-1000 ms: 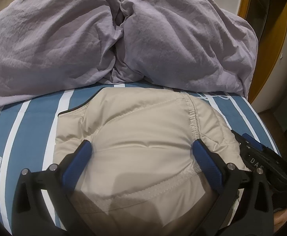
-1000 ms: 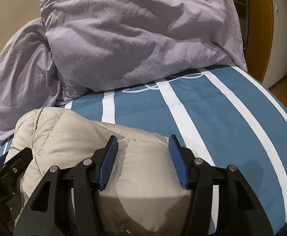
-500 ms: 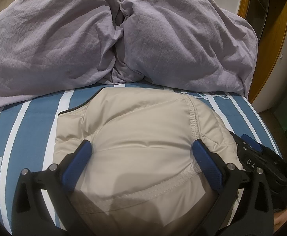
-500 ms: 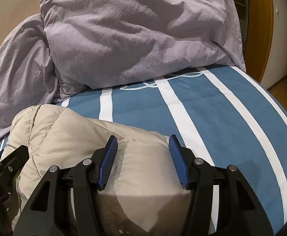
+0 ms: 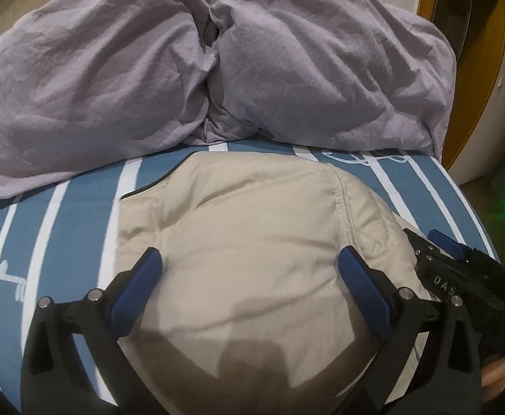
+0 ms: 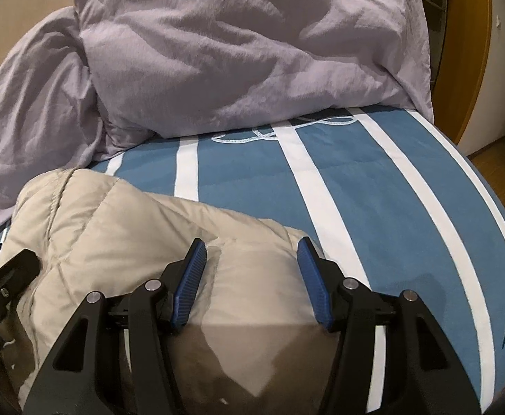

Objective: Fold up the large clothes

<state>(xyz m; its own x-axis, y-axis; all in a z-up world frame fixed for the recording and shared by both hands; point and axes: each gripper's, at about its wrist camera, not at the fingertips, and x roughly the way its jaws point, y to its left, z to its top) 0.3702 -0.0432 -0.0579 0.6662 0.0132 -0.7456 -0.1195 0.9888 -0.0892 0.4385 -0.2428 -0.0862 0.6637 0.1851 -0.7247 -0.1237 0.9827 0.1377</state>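
A beige padded jacket (image 5: 249, 238) lies bundled on the blue and white striped bed (image 5: 79, 228). My left gripper (image 5: 249, 266) is open wide, its blue pads straddling the jacket's near part. The jacket also shows in the right wrist view (image 6: 141, 235). My right gripper (image 6: 250, 254) is open over the jacket's right end, its pads on either side of a bulge of fabric. The right gripper's black body (image 5: 460, 276) shows at the jacket's right edge in the left wrist view. The left gripper's finger (image 6: 13, 269) shows at the left edge of the right wrist view.
A large crumpled lilac duvet (image 5: 217, 62) fills the back of the bed, close behind the jacket; it also shows in the right wrist view (image 6: 235, 52). Bare striped sheet (image 6: 373, 190) lies to the jacket's right. A wooden frame (image 5: 480, 79) and floor lie beyond the bed's right edge.
Both grippers stay open over the jacket. The right wrist view has shifted slightly, so the jacket sits a little lower and further left; the left view is almost unchanged.
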